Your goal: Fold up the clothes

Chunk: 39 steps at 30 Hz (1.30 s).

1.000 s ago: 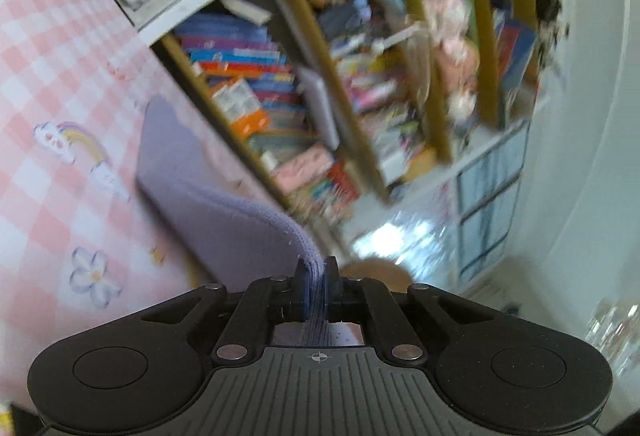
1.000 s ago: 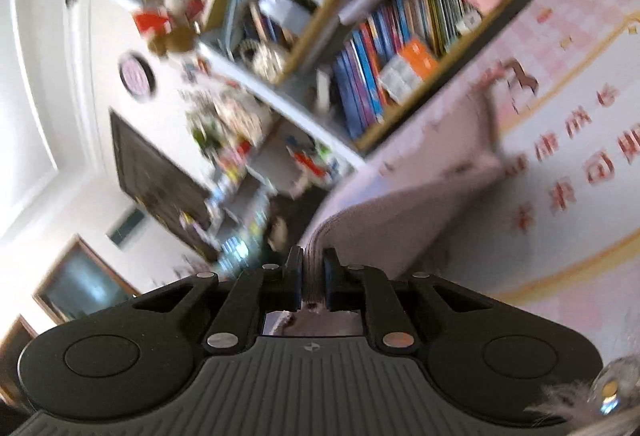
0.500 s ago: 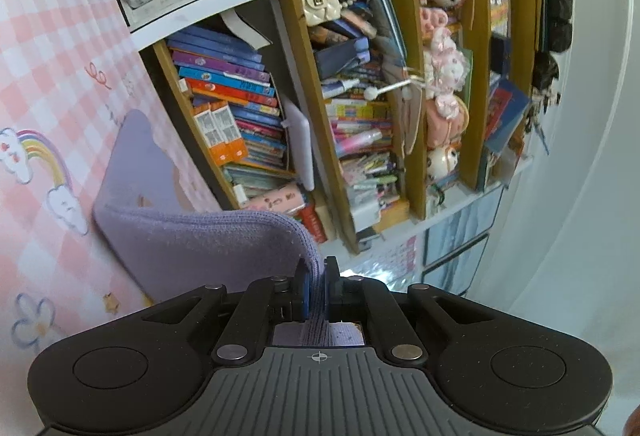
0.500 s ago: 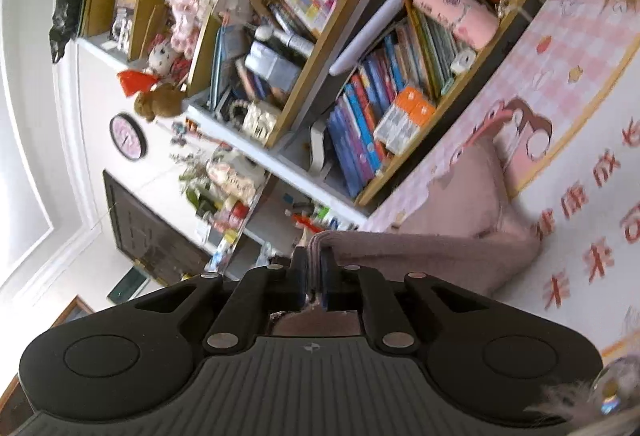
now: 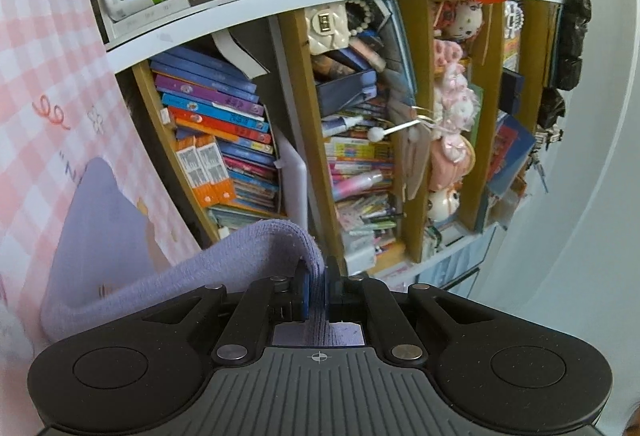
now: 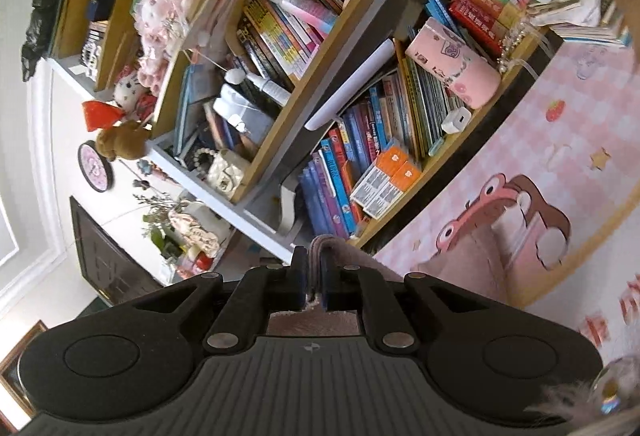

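Currently the lilac garment (image 5: 120, 236) is clamped at one edge by the left gripper (image 5: 316, 286) and the right gripper (image 6: 315, 278), lifted off the pink mat (image 5: 36, 84). A fold appears underway; how much remains cannot be judged.

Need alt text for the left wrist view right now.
The left gripper is shut on a lifted edge of a lavender garment, which drapes down onto a pink checked cloth. Beyond stands a crowded bookshelf of books and plush toys.
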Each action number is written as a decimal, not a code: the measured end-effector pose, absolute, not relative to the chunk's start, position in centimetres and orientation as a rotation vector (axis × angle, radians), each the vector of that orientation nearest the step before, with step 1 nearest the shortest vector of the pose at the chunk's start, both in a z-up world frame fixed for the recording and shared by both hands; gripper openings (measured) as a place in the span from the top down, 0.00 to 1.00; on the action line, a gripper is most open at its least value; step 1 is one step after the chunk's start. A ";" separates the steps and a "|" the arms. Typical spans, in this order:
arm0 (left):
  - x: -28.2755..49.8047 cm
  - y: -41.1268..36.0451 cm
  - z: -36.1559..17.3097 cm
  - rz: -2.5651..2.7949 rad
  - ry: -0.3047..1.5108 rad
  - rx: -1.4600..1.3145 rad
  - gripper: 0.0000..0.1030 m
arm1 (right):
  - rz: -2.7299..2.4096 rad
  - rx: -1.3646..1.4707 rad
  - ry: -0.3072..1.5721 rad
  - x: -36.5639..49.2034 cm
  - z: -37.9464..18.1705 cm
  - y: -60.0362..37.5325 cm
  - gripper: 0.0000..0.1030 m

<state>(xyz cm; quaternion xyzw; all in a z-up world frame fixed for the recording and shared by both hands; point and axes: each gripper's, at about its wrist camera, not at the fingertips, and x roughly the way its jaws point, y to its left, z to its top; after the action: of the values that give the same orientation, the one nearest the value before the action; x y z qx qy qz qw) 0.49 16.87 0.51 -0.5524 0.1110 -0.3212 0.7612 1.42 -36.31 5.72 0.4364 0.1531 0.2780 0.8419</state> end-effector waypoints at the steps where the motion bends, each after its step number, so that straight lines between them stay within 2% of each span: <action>1: 1.0 16.8 0.5 -0.691 0.249 -1.198 0.95 | 0.584 0.923 0.329 2.2 5.6 -36.1 0.94; 15: 7.6 17.4 -2.8 -0.515 0.389 -1.169 0.95 | 0.492 0.957 0.425 10.5 1.4 -35.3 0.94; 21: 9.7 17.3 -5.0 -0.485 0.465 -1.173 0.89 | 0.431 0.966 0.483 12.9 -1.5 -35.7 0.94; 26: 10.2 17.7 -6.5 -0.461 0.488 -1.220 0.79 | 0.390 1.023 0.544 14.1 -4.8 -36.5 0.92; 27: 10.1 17.8 -6.4 -0.454 0.481 -1.214 0.70 | 0.396 1.017 0.552 14.2 -5.1 -36.4 0.91; 28: 10.0 17.8 -6.3 -0.444 0.474 -1.204 0.53 | 0.402 1.011 0.560 14.2 -5.3 -36.4 0.91; 31: 9.6 17.8 -6.0 -0.439 0.444 -1.171 0.35 | 0.411 0.978 0.544 14.0 -5.2 -36.2 0.90; 34: 9.6 17.4 -5.4 -0.441 0.445 -1.118 0.32 | 0.407 0.966 0.554 14.0 -5.3 -36.2 0.83; 39: 9.7 16.4 -4.7 -0.425 0.461 -1.005 0.32 | 0.399 0.957 0.562 14.0 -5.4 -36.1 0.81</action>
<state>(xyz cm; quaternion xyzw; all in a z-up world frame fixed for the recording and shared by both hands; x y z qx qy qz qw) 9.71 16.36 -4.65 -0.4738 0.2171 -0.2001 0.8297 14.04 -36.08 -5.39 0.4514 0.2650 0.1881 0.8311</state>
